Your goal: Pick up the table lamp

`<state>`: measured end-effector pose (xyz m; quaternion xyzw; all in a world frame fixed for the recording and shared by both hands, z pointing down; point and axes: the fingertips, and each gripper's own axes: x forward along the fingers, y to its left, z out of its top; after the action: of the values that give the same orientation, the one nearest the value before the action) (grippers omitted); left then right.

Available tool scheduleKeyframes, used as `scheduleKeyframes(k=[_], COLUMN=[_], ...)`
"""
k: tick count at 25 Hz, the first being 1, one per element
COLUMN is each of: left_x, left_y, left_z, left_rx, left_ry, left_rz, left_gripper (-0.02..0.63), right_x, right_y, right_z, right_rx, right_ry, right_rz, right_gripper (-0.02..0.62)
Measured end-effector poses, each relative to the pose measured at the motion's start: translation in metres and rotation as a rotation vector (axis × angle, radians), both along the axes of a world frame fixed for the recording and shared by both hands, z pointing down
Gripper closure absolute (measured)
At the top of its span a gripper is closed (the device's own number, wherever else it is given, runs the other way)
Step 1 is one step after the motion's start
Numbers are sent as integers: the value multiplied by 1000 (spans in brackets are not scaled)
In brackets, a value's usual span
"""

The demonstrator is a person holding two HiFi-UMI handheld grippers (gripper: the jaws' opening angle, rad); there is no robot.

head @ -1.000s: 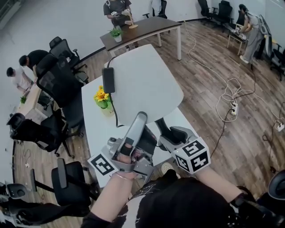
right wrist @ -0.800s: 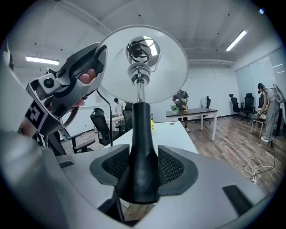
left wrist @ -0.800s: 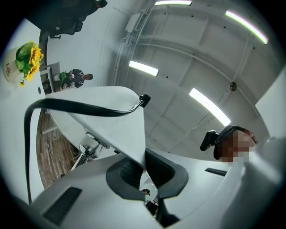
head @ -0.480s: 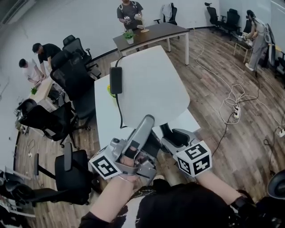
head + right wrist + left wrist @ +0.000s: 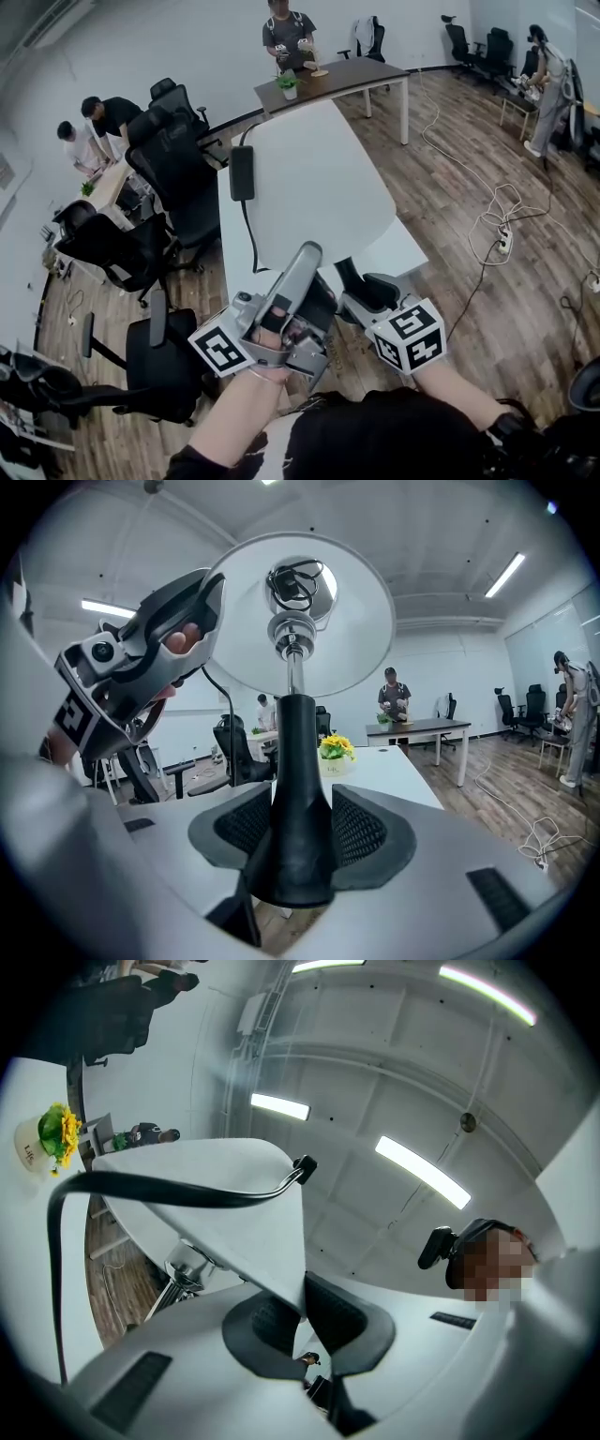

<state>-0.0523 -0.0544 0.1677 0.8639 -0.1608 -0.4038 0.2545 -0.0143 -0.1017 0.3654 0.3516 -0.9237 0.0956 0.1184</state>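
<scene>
The table lamp has a wide white shade [image 5: 319, 178] [image 5: 300, 611] and a black stem [image 5: 298, 789] [image 5: 343, 273]. It is held off the table by both grippers. My right gripper [image 5: 300, 829] [image 5: 361, 289] is shut on the flared black stem, which stands upright between its pads. My left gripper [image 5: 302, 1305] [image 5: 306, 255] [image 5: 214, 588] is shut on the thin rim of the shade [image 5: 234, 1204]. The lamp's black cord [image 5: 178, 1192] lies over the shade, and its black adapter [image 5: 242, 172] sits at the shade's left edge.
Below the lamp is a white table [image 5: 398, 253] [image 5: 394, 771] bearing a yellow flower pot [image 5: 336, 752] [image 5: 49, 1138]. Black office chairs [image 5: 173, 169] crowd the left. A brown desk [image 5: 337, 75] with people stands behind. Cables and a power strip [image 5: 502, 239] lie on the wooden floor at the right.
Both grippers have carried the lamp together along the table and slightly up, grips unchanged. In the head view the flower pot has gone out of sight behind the shade.
</scene>
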Motion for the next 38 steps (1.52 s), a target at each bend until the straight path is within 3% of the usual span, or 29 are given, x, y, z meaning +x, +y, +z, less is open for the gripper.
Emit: scheduleKeyframes(k=[11, 20, 29, 38], left_x=[-13, -43, -46, -45], left_y=[127, 198, 240, 243], left_z=[7, 22, 17, 6], left_rx=[2, -31, -28, -28], left_ry=[-20, -64, -53, -54], left_rz=[68, 51, 34, -29], left_gripper=[594, 594, 594, 594], right_x=[-12, -42, -46, -45], right_y=[129, 213, 253, 256], right_z=[7, 22, 19, 7], right_rx=[9, -43, -53, -55], right_ry=[-3, -8, 13, 15], right_rz=[60, 66, 28, -33], right_gripper=[383, 383, 383, 382])
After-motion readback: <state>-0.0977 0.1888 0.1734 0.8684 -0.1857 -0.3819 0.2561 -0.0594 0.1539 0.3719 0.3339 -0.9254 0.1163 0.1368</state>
